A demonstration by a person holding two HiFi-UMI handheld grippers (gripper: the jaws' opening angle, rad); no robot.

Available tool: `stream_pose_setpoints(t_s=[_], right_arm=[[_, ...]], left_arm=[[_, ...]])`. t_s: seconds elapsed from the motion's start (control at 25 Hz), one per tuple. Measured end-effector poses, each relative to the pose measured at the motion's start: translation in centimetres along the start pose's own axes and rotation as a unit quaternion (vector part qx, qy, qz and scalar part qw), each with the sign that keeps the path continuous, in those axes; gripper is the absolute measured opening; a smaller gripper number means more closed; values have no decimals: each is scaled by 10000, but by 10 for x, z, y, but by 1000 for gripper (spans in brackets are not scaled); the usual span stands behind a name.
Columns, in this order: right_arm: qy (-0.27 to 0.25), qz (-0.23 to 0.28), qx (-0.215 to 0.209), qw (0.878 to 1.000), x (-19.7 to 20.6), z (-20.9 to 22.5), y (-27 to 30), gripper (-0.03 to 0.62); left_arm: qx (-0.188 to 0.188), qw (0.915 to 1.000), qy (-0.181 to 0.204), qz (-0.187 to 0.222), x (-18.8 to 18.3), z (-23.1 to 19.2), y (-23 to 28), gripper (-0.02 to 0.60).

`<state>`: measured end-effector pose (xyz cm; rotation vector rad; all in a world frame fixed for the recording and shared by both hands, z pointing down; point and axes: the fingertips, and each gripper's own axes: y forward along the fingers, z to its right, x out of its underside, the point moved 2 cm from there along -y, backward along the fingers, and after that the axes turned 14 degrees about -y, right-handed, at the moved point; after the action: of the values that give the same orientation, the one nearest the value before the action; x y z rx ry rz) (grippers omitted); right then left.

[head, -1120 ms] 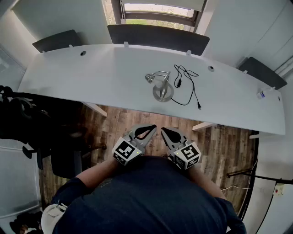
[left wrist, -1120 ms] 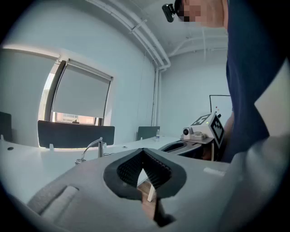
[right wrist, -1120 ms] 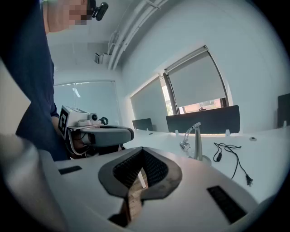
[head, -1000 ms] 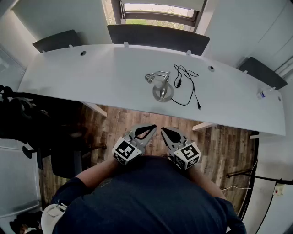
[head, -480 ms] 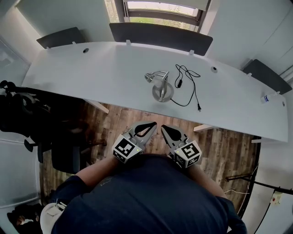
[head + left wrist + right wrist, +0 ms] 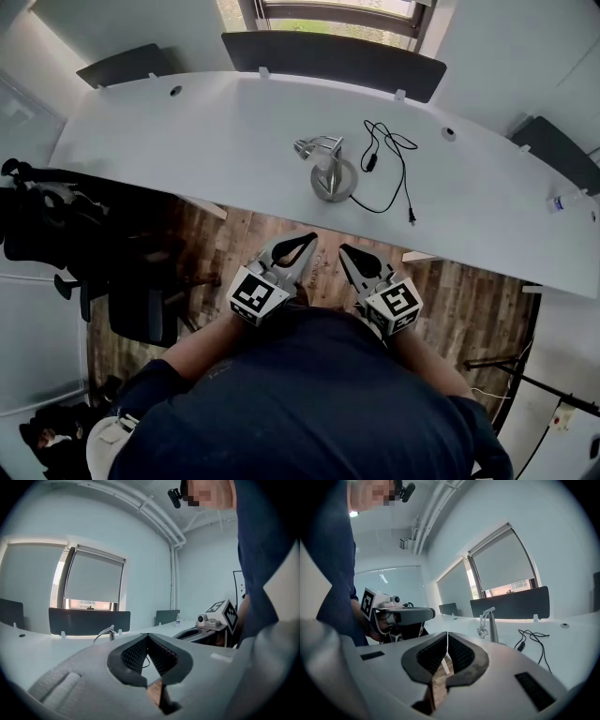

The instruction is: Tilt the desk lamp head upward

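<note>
White desk [image 6: 187, 141] carries desk lamp [image 6: 330, 174] near its front edge; left gripper [image 6: 306, 240] and right gripper [image 6: 345, 251] hover short of it, jaws together, empty.

The small silver desk lamp [image 6: 330, 171] stands upright on its round base near the front edge of the white desk [image 6: 187, 141] — its head [image 6: 303, 146] hanging low at the left, its black cord [image 6: 398, 164] trailing loose to the right.

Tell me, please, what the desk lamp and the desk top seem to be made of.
Desk lamp: likely metal, brushed silver finish; its round base shows a soft grey sheen. Desk top: smooth matte white, perhaps laminate; even colour, no grain.
</note>
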<state>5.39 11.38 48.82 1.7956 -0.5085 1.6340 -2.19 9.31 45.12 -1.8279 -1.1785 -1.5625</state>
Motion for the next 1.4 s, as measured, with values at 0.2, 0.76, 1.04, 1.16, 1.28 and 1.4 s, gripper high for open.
stream_pose_setpoints(t_s=[0.2, 0.76, 1.04, 1.16, 1.28, 1.4], right_arm=[[-49, -151, 180, 9997, 0, 25, 30, 12], [-243, -851, 1236, 9884, 5, 107, 121, 14], [-233, -1071, 1149, 9873, 20, 139, 130, 14], [-282, -1182, 965, 9879, 27, 151, 133, 17], [-377, -1261, 782, 9882, 33, 160, 138, 28], [-472, -1336, 609, 9880, 40, 165, 145, 39]], left_arm=[[131, 9999, -36, -12, -5, -40, 22, 6], [673, 9960, 570, -157, -35, -157, 90, 6], [389, 9947, 853, -418, -24, -184, 118, 6], [129, 9939, 907, -609, -15, -191, 126, 8], [-11, 9909, 1058, -831, -1, -198, 134, 8], [-193, 9884, 1130, -1000, 5, -202, 140, 8]])
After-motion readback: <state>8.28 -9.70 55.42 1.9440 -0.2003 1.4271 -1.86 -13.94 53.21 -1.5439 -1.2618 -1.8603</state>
